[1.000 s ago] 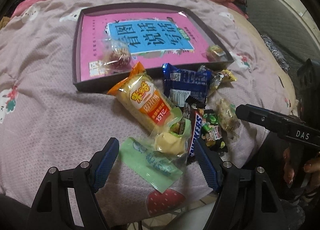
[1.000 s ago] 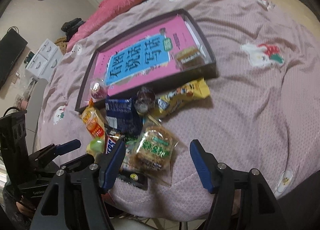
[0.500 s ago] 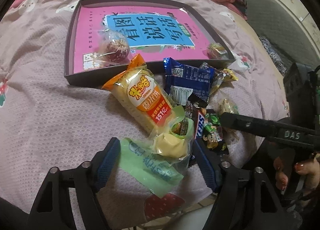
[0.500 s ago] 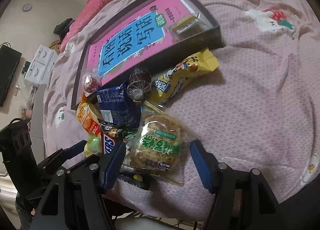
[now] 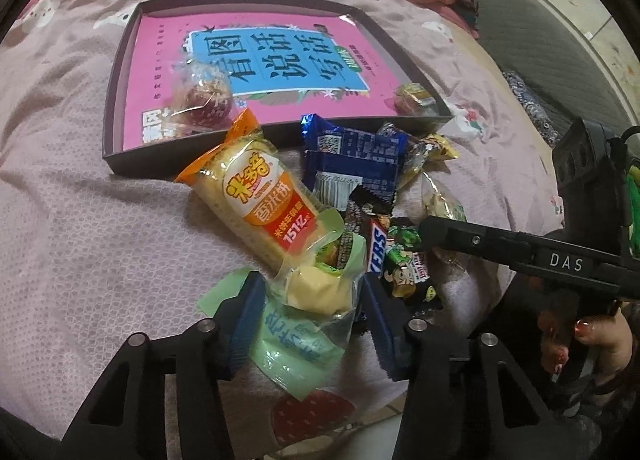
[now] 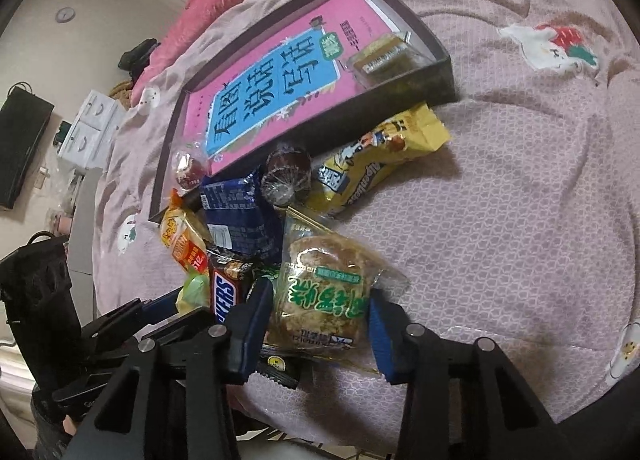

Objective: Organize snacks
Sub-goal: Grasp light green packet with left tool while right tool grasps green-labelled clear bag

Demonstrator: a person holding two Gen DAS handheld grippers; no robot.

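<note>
My left gripper [image 5: 310, 310] tilts steeply down, and its jaws have just been closing, with the blue pads [image 5: 246, 314] now against both sides of a green-wrapped pastry packet [image 5: 304, 320]. My right gripper [image 6: 318, 322] tilts down the same way. Its jaws have also just been closing, and its pads [image 6: 258, 318] flank a clear-wrapped biscuit packet [image 6: 320, 296], touching its edges. In the left wrist view, my right hand [image 5: 588, 344] wraps that tool's handle, its fingers [image 5: 556, 352] curled around it.

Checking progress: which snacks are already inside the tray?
Two: the red round candy at the tray's near-left corner, and the small gold-wrapped cake at its near-right corner. The rest lie outside.
</note>
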